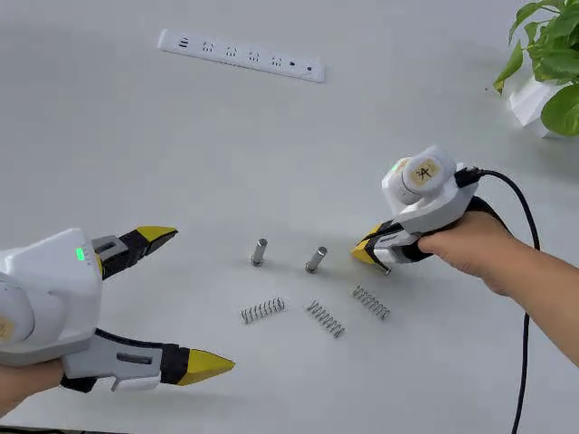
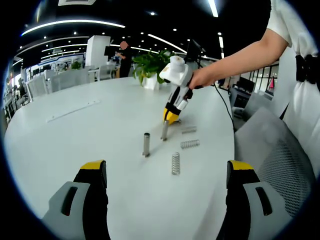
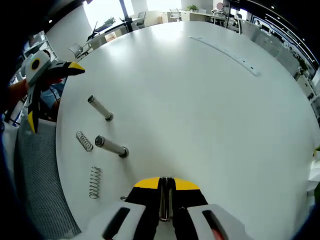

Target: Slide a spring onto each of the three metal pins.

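Steel pins on the white tabletop point(image 1: 136, 154), head view: first pin point(image 1: 260, 251) and second pin point(image 1: 316, 259) upright, near each other, both bare. Three springs flat on the tabletop just in front of them: first spring point(image 1: 262, 310), middle spring point(image 1: 325, 318), third spring point(image 1: 371, 302). None touching a pin. Left gripper point(image 1: 181, 298) at lower left, jaws wide apart, nothing between them, well apart from the parts. Right gripper point(image 1: 371, 256) tip-down just beside second pin, jaws together. Small metal end at its tips, taken for the third pin point(image 1: 386, 268); too small here to confirm. Power strip point(image 1: 240, 54) and potted plant point(image 1: 547, 54) at the far side, not involved.

Left gripper view: own jaws spread, empty. First pin point(image 2: 146, 144) and second pin point(image 2: 164, 130) upright ahead. First spring point(image 2: 175, 163) nearest, middle spring point(image 2: 190, 144) and third spring point(image 2: 189, 130) beyond, all loose. Right gripper point(image 2: 171, 117) low over the tabletop just past second pin.

Right gripper view: jaws clamped on third pin point(image 3: 164, 197), its shaft held between the yellow tips. Second pin point(image 3: 111, 146) and first pin point(image 3: 100, 108) standing ahead, two springs lying beside them. Left gripper point(image 3: 52, 95) beyond, open.

Progress, as a judgement: zero of three springs fitted. One pin in hand, two standing bare, three springs unclaimed. Remaining: all three fittings.
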